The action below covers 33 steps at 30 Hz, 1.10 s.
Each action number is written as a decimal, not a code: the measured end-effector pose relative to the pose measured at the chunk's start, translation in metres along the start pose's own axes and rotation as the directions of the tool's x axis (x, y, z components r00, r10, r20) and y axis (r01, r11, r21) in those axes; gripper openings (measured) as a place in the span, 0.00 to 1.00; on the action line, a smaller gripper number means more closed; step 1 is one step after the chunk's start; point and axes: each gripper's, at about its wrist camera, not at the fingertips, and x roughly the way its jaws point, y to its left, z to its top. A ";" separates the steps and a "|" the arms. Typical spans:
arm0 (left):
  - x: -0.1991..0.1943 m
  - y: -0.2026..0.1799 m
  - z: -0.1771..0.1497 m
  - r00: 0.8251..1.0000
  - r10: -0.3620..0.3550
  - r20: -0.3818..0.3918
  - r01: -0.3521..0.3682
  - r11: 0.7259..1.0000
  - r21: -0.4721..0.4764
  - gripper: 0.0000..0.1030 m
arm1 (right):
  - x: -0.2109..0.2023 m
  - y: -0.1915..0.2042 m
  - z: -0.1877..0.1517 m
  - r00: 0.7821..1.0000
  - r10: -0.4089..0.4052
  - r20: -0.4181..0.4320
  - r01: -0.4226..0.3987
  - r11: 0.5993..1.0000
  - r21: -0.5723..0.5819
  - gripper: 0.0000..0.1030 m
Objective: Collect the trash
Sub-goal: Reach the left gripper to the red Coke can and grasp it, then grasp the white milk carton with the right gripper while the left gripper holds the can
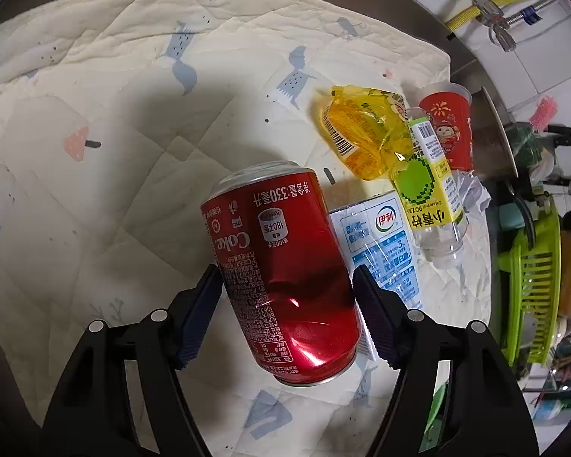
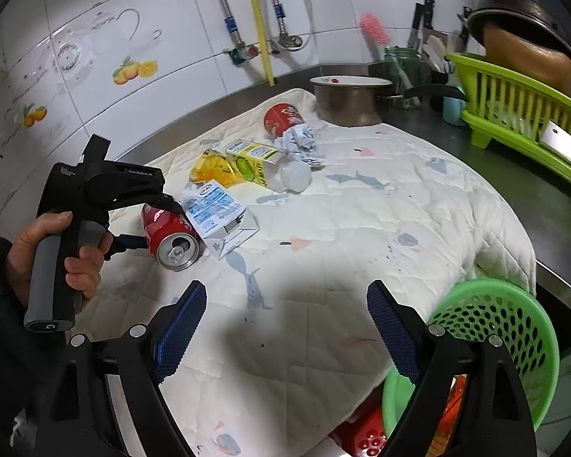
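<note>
- Red cola can (image 1: 281,274) lies on its side on the quilted cloth (image 1: 133,122), opened end toward the right-wrist camera, dented along the body.
- Left claw (image 1: 285,297) straddles the can, one pad on each side. Left pad looks to be at the can wall, right pad likewise close; can't tell for certain whether they are pressing. Can not lifted yet.
- Just beside the can: blue-and-white milk carton (image 1: 380,243), touching or nearly so.
- Farther back, bunched together: yellow wrapper (image 1: 361,133), clear bottle with green-yellow label (image 1: 430,190), red paper cup (image 1: 449,125), crumpled paper (image 2: 300,144).
- Right claw (image 2: 285,323) released, jaws wide, nothing between them; it hovers over bare cloth.
- Green basket (image 2: 487,342) at the desk's near edge, with something red-orange showing inside; contents unclear.
- Progress, my read: early. Six pieces on the cloth; the can is the one in hand, the rest left.
</note>
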 end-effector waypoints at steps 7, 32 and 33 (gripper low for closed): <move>-0.010 0.004 0.000 1.000 0.005 -0.004 -0.004 0.997 0.078 0.66 | 0.018 0.012 0.013 0.999 0.034 -0.024 -0.035 0.998 -0.054 0.81; -0.071 0.073 0.024 0.999 -0.015 0.043 0.007 0.981 0.193 0.65 | 0.170 0.107 0.081 0.964 0.056 -0.260 -0.172 0.878 -0.447 0.83; -0.071 0.074 0.024 0.999 -0.016 0.043 0.008 0.981 0.196 0.65 | 0.176 0.108 0.082 0.963 0.044 -0.265 -0.165 0.875 -0.456 0.83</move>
